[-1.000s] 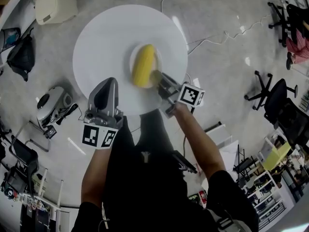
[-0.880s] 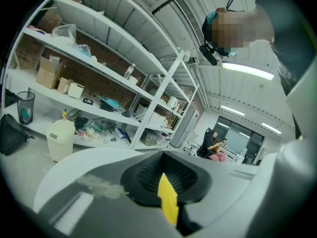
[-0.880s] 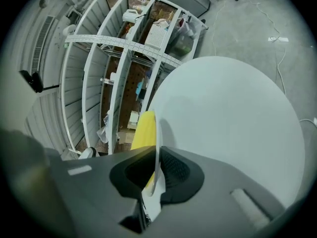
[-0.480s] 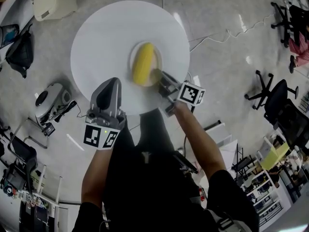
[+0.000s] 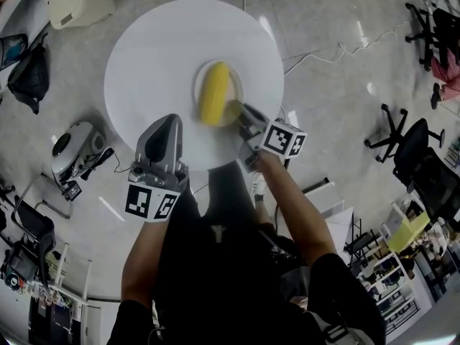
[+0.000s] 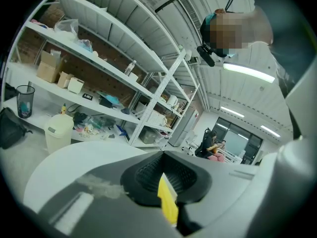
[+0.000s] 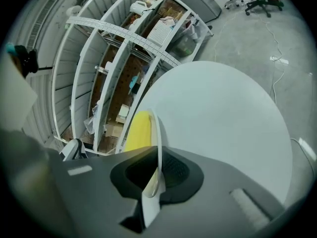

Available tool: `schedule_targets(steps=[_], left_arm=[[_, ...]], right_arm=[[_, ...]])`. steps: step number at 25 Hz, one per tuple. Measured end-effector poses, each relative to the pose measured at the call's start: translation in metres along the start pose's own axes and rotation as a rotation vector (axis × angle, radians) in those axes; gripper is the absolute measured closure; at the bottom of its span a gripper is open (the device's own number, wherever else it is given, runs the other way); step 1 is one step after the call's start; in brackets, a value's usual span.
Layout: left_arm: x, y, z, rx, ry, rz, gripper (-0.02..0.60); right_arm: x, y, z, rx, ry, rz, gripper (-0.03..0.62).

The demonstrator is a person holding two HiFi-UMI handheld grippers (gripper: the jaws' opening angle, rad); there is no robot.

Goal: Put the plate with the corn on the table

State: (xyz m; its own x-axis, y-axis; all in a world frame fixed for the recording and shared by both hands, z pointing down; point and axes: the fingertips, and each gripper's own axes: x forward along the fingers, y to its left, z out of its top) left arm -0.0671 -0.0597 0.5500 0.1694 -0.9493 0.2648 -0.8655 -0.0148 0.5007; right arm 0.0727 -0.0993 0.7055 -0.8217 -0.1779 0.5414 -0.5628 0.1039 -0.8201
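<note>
Round white surface (image 5: 158, 49) on grey floor (image 5: 338, 99), from the head view: small white plate (image 5: 236, 82) near its middle, carrying one smooth yellow corn cob (image 5: 215, 92); right tongs (image 5: 235, 111) at the plate's near rim, left tongs (image 5: 167, 122) apart, over the near edge. Left gripper view: tongs pressed together, empty. Right gripper view: tongs just closing further, pinching the thin plate rim.

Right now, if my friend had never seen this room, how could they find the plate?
Find the big round white table on the grey floor. Just right of its middle is a small white plate, its near edge pinched by the right hand-held gripper, whose jaws have just been closing. Nothing else there carries a yellow corn cob.
</note>
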Motion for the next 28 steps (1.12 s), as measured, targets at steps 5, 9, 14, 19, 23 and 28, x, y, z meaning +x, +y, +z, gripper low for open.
schedule_targets(steps=[5,9,14,19,23,28], left_arm=[[0.0,0.002,0.0,-0.001,0.002,-0.003,0.575],[-0.003,0.004,0.002,-0.004,-0.002,-0.003,0.575],[-0.008,0.006,0.0,-0.006,0.001,-0.006,0.575],[-0.008,0.006,0.0,-0.007,0.0,-0.013,0.575],[-0.01,0.006,-0.001,-0.009,0.0,-0.015,0.575],[-0.011,0.006,-0.004,-0.013,-0.002,-0.016,0.575]], right_arm=[[0.001,-0.003,0.0,-0.027,0.0,-0.051,0.562],[0.001,-0.005,-0.002,-0.07,-0.005,-0.105,0.551],[-0.001,-0.006,-0.008,-0.125,-0.021,-0.162,0.539],[-0.002,-0.005,-0.008,-0.155,-0.034,-0.189,0.534],[-0.003,-0.007,-0.008,-0.171,-0.033,-0.215,0.528],[-0.002,-0.01,-0.002,-0.195,-0.031,-0.241,0.519]])
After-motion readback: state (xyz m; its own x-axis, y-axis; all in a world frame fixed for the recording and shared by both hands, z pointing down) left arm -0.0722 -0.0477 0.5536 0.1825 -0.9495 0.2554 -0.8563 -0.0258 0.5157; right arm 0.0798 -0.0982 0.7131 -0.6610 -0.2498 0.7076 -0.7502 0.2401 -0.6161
